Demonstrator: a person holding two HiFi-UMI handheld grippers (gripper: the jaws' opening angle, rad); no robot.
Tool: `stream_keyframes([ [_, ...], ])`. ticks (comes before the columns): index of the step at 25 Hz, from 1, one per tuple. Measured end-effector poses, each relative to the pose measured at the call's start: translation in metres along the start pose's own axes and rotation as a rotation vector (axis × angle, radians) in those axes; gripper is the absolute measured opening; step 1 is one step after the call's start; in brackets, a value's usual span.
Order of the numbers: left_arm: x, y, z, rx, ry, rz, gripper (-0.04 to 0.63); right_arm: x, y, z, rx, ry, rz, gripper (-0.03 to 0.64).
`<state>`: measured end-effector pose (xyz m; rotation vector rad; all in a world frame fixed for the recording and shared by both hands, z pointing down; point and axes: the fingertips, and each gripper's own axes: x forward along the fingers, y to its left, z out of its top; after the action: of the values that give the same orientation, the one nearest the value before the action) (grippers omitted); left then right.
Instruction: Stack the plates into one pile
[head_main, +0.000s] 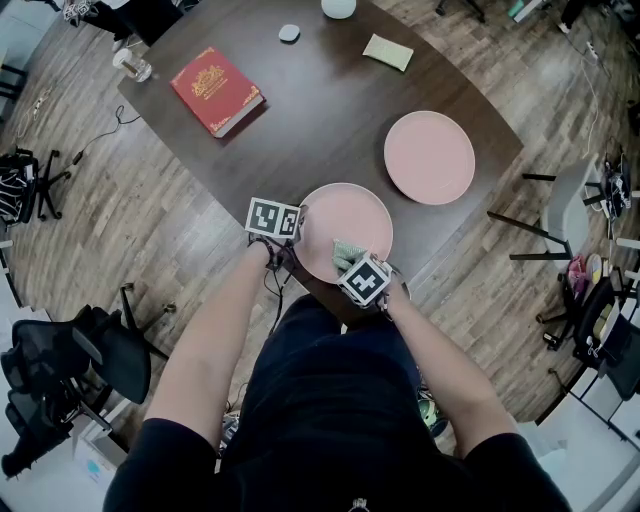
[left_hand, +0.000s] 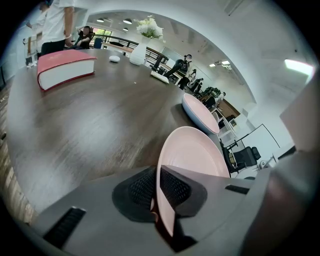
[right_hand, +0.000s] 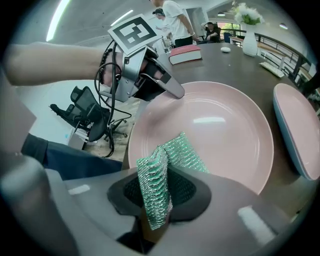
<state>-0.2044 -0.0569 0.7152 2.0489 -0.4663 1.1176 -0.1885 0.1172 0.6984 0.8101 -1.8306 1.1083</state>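
My left hand-held gripper (left_hand: 159, 192) is clamped on the rim of the near plate (left_hand: 192, 155), one pad above the lip and one below. It bites at the plate's 9 o'clock edge as I look down on it. My right hand-held gripper (right_hand: 160, 192) is closed on a green mesh cloth (right_hand: 172, 152). Its free end drapes onto the same plate, just inside the rim at about 5 o'clock. So both hands sit on this one plate, which lies at my edge of the tabletop (head_main: 320, 100). I cannot tell whether its far side has lifted off the wood.

The far plate (head_main: 430, 157) lies flat at 2 o'clock from my left grip, well apart from the near one, with bare tabletop between them. My right hand is nearer to it, but that hand is taken up by the cloth. I judge the carry falls to the left hand, which would move the gripped plate toward 2 o'clock and lower it onto the other. Both plates are round, so only centring matters. The cloth should come off first. A red book (head_main: 216, 90) lies off at 11 o'clock, out of that path.
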Motion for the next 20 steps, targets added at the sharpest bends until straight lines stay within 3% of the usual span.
stream_keyframes([
  [13, 0.000, -0.004, -0.003, 0.012, 0.018, -0.032, 0.012, -0.023, -0.051, -0.012, -0.189, 0.072, -0.161, 0.087],
  [20, 0.000, -0.004, -0.004, 0.003, 0.025, -0.046, 0.011, -0.027, -0.072, -0.006, -0.313, 0.066, -0.194, 0.087],
])
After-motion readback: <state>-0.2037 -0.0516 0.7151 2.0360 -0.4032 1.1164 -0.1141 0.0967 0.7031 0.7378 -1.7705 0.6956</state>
